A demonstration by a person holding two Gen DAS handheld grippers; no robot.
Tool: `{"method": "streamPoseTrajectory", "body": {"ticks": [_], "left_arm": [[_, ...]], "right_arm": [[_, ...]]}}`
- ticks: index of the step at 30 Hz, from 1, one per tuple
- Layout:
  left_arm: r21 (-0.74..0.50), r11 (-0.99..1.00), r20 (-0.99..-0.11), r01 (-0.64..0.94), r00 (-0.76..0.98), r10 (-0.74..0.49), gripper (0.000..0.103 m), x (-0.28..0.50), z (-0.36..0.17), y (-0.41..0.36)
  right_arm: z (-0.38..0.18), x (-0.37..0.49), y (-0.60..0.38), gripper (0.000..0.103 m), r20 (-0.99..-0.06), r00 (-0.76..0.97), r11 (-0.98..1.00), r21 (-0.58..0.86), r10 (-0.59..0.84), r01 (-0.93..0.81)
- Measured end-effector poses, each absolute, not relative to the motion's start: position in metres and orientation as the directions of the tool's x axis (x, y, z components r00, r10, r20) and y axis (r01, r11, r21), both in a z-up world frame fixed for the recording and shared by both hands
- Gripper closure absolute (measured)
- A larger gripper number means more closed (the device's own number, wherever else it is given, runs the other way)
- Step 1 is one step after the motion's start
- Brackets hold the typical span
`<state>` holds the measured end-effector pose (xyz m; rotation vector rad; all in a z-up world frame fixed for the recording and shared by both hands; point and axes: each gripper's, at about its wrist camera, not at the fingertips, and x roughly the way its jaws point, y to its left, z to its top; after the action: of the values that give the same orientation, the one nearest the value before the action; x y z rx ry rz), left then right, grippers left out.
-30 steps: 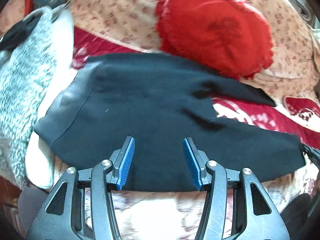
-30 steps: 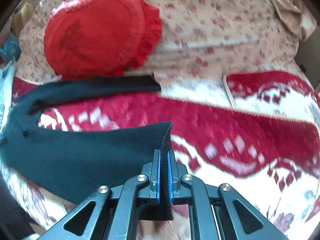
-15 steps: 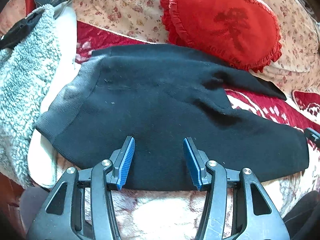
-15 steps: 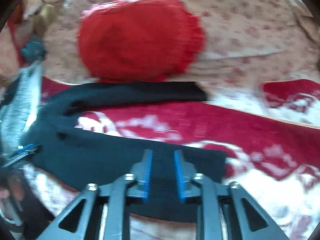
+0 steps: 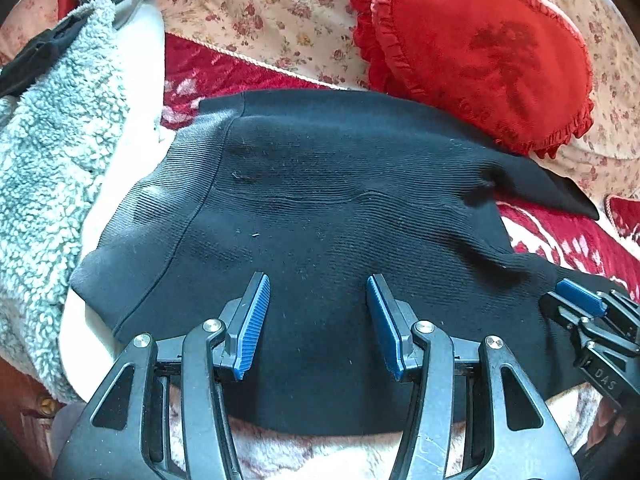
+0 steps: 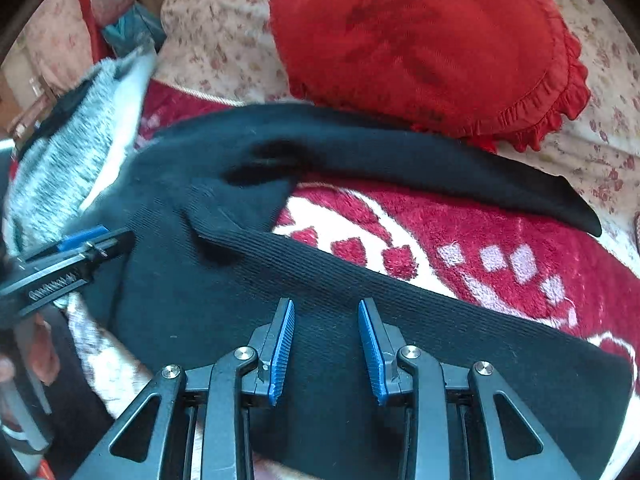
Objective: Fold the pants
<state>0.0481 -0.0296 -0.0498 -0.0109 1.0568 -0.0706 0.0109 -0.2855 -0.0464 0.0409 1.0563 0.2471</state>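
Observation:
Black knit pants lie on a red-and-white blanket, waistband to the left, both legs stretching right. The far leg runs under the edge of the red cushion. The near leg looks doubled back on itself. My left gripper hovers open just over the seat of the pants, with nothing between its blue pads. My right gripper stands open over the near leg, its pads apart above the cloth. Each gripper shows at the edge of the other's view: the right gripper and the left gripper.
A red frilled heart cushion rests behind the pants on a floral cover. A grey fleece garment is piled at the left, touching the waistband. A hand shows at the lower left of the right wrist view.
The right gripper was shut on the near leg's cuff; it has let go and swung left along the leg toward the left gripper. The left gripper has come closer to the pants.

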Motion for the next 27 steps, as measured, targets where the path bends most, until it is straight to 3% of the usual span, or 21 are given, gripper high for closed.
{"method": "streamPoseTrajectory", "body": {"ticks": [3, 8, 14, 16, 27], "left_arm": [[-0.054, 0.997, -0.872, 0.056, 0.485, -0.075, 0.044, 0.056, -0.051, -0.025], [-0.100, 0.995, -0.873, 0.029, 0.478, -0.102, 0.039, 0.076, -0.049, -0.009], [-0.089, 0.996, -0.867, -0.031, 0.494, -0.062, 0.039, 0.101, -0.044, 0.013], [-0.098, 0.994, -0.872, -0.042, 0.484, -0.066, 0.039, 0.110, -0.047, 0.022], [-0.138, 0.988, -0.869, -0.065, 0.486, -0.090, 0.039, 0.129, -0.065, 0.046]], "right_arm": [[-0.041, 0.016, -0.286, 0.071, -0.862, 0.453, 0.970, 0.157, 0.227, -0.188], [-0.018, 0.035, -0.284, 0.071, -0.835, 0.493, 0.964, 0.149, 0.242, -0.222], [-0.004, 0.087, -0.253, 0.069, -0.795, 0.541, 0.945, 0.119, 0.276, -0.306], [-0.004, 0.115, -0.236, 0.064, -0.794, 0.523, 0.924, 0.123, 0.310, -0.362], [-0.045, 0.229, -0.151, 0.060, -0.875, 0.371, 0.813, 0.044, 0.312, -0.581]]}}
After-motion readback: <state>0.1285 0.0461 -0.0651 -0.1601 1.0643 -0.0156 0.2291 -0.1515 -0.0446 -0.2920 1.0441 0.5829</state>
